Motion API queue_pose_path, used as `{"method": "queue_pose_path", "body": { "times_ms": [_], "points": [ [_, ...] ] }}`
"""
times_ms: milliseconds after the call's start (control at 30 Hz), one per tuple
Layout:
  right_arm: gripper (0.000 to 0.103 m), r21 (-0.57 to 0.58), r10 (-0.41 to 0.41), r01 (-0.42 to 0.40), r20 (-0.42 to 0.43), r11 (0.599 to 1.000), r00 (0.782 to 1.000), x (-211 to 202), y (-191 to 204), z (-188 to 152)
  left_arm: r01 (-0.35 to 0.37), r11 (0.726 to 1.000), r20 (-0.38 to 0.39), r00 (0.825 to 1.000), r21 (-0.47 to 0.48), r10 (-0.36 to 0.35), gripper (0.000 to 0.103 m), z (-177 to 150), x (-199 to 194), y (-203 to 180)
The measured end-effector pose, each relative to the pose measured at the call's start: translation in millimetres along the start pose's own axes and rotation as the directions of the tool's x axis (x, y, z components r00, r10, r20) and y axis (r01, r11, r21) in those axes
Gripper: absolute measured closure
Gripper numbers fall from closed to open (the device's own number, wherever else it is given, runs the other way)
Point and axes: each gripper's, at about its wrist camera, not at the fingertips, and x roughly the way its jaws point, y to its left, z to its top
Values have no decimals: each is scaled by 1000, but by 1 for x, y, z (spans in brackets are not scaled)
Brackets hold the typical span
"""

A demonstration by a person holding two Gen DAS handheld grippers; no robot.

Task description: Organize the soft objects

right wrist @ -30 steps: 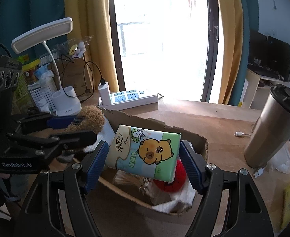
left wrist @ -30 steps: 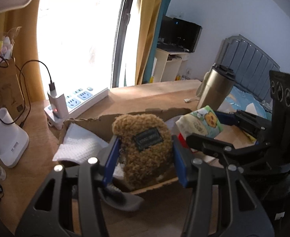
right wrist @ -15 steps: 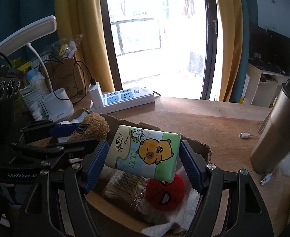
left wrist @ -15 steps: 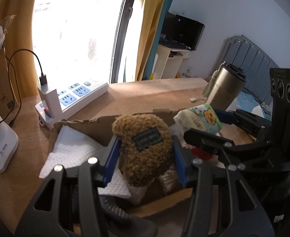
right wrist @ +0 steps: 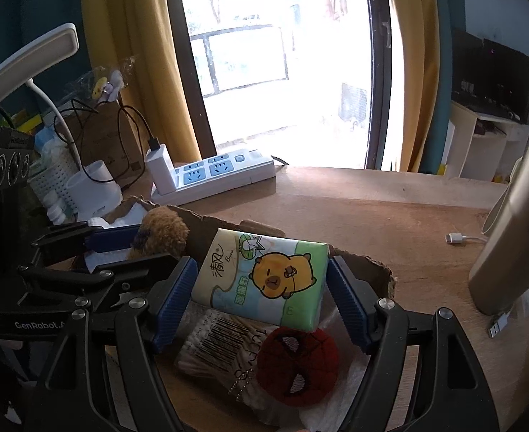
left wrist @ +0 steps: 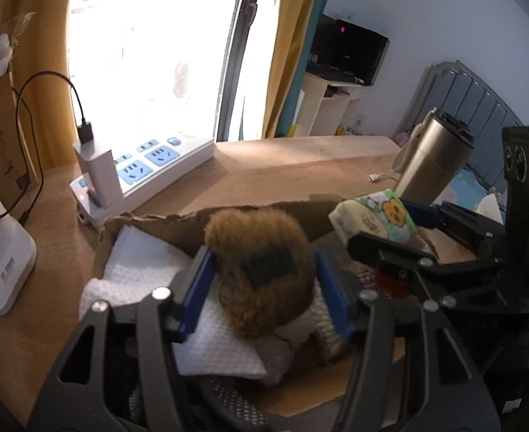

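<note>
Plush toy (left wrist: 261, 270) lower, w/in box rim (left wrist: 178, 216).

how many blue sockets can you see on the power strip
4 on the power strip: two large ones along its front, two smaller ones behind. The plugged-in charger may cover more.

A bedroom: padded headboard (left wrist: 473, 108), curtains (right wrist: 405, 64), television (left wrist: 347, 54) beside a desk (right wrist: 372, 208)
</note>
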Motion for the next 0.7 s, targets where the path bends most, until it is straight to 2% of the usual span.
{"method": "queue_pose_path", "body": {
  "times_ms": [167, 700],
  "points": [
    [24, 0, -10, 11, 20, 1000, 1000, -6, -2, 1, 4, 1000, 16, 1000, -21, -4, 29, 2, -5, 4],
    [22, -11, -35, 36, 66, 999, 997, -43, 10, 2, 17, 1000, 70, 997, 7, -18, 28, -3, -45, -13]
  ]
}}
